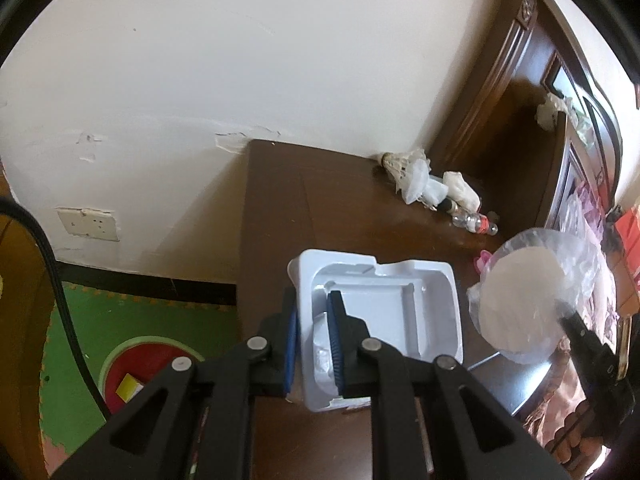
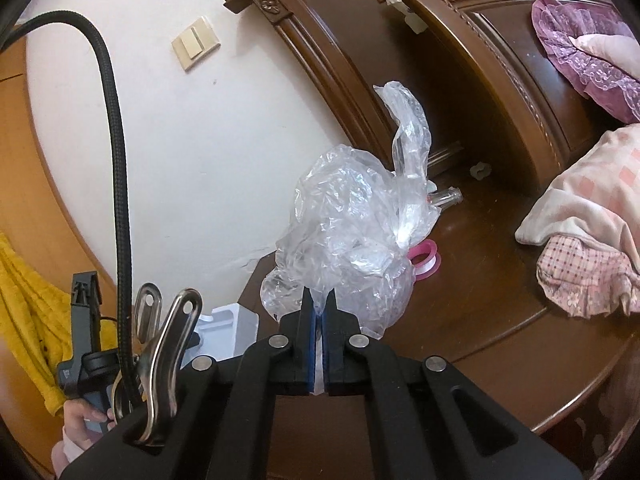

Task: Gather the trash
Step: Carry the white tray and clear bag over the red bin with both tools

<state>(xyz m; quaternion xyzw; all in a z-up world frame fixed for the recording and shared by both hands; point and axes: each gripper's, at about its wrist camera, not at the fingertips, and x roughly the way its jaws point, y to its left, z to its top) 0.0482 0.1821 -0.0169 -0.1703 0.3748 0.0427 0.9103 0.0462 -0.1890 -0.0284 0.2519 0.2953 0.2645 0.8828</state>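
- Left gripper [image 1: 314,340] has its blue pads pinched on one wall of the white foam tray [image 1: 384,312], one finger outside, one inside the hollow. Gripping the rim makes sense: it is the only thin edge a narrow jaw can bite.
- The tray hangs over the near corner of the dark wooden nightstand [image 1: 340,208], tipped toward the camera; I'd judge it lifted rather than resting, though the underside is hidden.
- Right gripper [image 2: 319,310] is pressed together on a fold of the clear plastic bag [image 2: 344,232], which billows up in front of it. From the left wrist view the same bag [image 1: 532,292] shows a pale round disc inside (a paper plate or lid, hard to say).
- Holding one piece per hand looks like carrying both off in one trip.
- Count in hand: one tray, one bag.
- Left on the nightstand by the wall: one shuttlecock [image 1: 396,166], a cluster of crumpled tissues [image 1: 440,188] (roughly three or four, they overlap), one small plastic bottle [image 1: 476,222], one pink ring-shaped item [image 2: 426,258].
- Down on the green floor mat sits one red bin [image 1: 132,376] with something yellow in it, probably the destination.
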